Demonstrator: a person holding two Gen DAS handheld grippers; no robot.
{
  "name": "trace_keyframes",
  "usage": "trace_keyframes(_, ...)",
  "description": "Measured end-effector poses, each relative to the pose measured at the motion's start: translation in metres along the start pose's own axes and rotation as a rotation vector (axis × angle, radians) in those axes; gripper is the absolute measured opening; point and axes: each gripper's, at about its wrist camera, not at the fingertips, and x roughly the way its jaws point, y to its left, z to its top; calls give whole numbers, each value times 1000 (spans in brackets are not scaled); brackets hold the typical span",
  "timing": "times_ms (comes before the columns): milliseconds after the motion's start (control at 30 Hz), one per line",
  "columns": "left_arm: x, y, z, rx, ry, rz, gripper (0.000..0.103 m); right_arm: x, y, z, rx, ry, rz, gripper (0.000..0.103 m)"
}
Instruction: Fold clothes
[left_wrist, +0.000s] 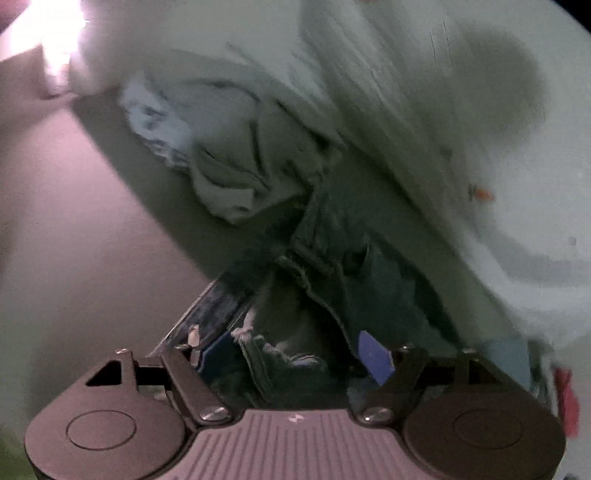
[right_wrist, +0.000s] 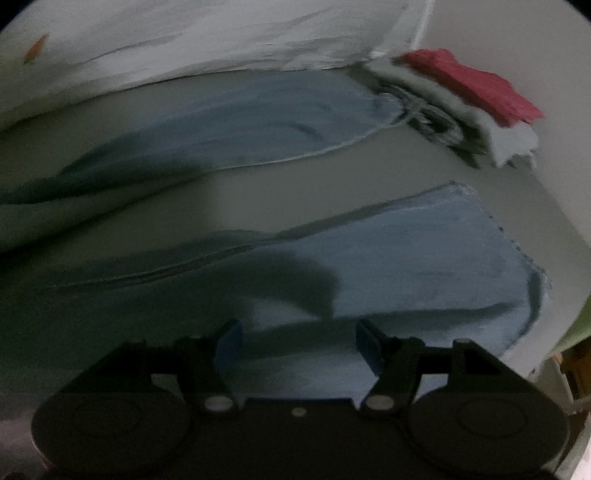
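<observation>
Nearest the lens in the left wrist view is the left gripper (left_wrist: 291, 354), its two blue-padded fingers (left_wrist: 375, 356) spread wide, with the frayed waistband of a pair of dark blue denim jeans (left_wrist: 332, 266) lying bunched in the gap; the pads do not appear to press on the cloth, so nothing is held. Beyond the fingertips sits one crumpled pale grey-green garment (left_wrist: 236, 162), touching the jeans' upper edge, and to its right a broad white sheet-like cloth (left_wrist: 424, 122) runs diagonally past the tool, carrying one small orange mark (left_wrist: 484, 194). To the left of the gripper the plain pale table surface (left_wrist: 74, 221) is bare and gives free room up to the crumpled heap; a sliver of red fabric (left_wrist: 567, 398) shows at the far right edge. The picture is blurred, so finer seams cannot be told. In the right wrist view the right gripper (right_wrist: 299, 343) comes first, its two blue fingers (right_wrist: 367, 341) standing apart above the nearer of two light blue denim legs (right_wrist: 406, 266), gripping nothing. That leg's raw hem ends ahead and to the right of the tool; the second leg (right_wrist: 240, 122) lies farther ahead, a bare strip of table between them. Past it lie the white cloth's edge (right_wrist: 184, 48) and one folded red cloth (right_wrist: 472, 85) atop a grey-white folded piece (right_wrist: 509, 140), far ahead to the right.
</observation>
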Motion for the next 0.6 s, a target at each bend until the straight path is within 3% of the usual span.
trace_keyframes(100,35,12,14,50,147,4,77,-6,22,-2,-26,3,2,70)
trace_keyframes(200,49,15,17,116,229,23,76,-11,37,-6,-48,4,1,70)
trace_keyframes(400,49,7,7,224,380,-234,76,-20,55,-22,-91,23,-44,70)
trace_keyframes(500,54,15,9,210,392,-340,77,-23,61,-28,-82,34,-53,70)
trace_keyframes(600,65,29,21,132,377,-390,80,-25,67,-33,-84,42,-61,70)
